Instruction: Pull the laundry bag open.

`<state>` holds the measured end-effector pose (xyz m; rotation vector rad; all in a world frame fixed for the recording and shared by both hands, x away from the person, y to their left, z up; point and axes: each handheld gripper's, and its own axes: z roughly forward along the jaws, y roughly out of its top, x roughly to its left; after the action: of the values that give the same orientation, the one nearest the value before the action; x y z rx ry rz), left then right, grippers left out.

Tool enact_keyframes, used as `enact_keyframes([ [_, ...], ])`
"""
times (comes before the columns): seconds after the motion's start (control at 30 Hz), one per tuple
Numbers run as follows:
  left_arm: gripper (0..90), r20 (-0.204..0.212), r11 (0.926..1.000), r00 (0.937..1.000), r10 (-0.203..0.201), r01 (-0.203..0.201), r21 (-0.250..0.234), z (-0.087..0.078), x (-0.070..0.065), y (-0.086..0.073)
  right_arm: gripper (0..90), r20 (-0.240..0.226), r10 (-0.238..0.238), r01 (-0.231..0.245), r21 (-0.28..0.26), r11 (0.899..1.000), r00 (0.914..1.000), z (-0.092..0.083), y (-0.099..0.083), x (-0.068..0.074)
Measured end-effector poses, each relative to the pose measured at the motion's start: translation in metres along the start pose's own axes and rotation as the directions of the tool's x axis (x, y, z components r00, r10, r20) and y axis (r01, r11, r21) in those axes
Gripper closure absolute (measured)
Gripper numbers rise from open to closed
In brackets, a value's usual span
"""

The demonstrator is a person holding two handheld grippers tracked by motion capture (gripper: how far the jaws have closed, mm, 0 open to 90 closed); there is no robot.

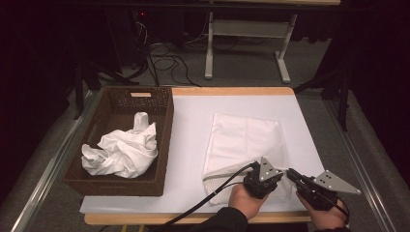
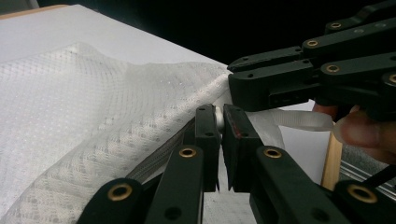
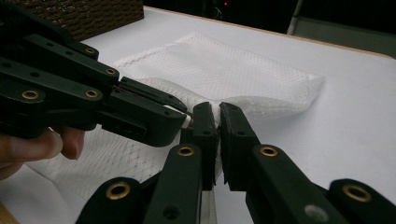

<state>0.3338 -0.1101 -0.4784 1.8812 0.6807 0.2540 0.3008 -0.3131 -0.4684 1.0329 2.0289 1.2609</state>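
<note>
A white mesh bag [image 1: 244,137] lies flat on the white table top, its near right corner lifted between the two grippers. My left gripper [image 1: 279,181] is shut on the bag's edge; in the left gripper view a small white piece, perhaps a zipper pull, sits pinched between its pads [image 2: 219,115]. Right beside it, my right gripper [image 1: 291,175] is shut on a fold of the same mesh [image 3: 215,112]. The two gripper tips almost touch. From under the right gripper [image 2: 232,79] a white ribbon [image 2: 303,120] runs off the bag.
A brown woven basket [image 1: 164,130] stands at the table's left and holds a crumpled white cloth [image 1: 123,152]. The table's wooden front edge [image 1: 145,220] runs just below my hands. Cables and a desk frame [image 1: 210,48] are on the floor beyond.
</note>
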Motion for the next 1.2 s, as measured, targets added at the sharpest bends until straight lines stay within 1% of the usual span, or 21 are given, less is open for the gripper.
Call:
enact_keyframes([
  [0.63,85.9,-0.001,1.0000,1.0000,0.001,-0.001,-0.001,-0.0003,0.0000,-0.0010,87.0,0.001,0.002,-0.002,0.003,1.000,1.0000,0.0001,0.0001,0.0001],
  [1.2,85.9,0.001,1.0000,1.0000,0.004,-0.004,0.004,-0.0008,0.0007,-0.0023,87.0,0.001,-0.007,0.007,0.005,1.000,1.0000,0.0005,0.0002,-0.0001],
])
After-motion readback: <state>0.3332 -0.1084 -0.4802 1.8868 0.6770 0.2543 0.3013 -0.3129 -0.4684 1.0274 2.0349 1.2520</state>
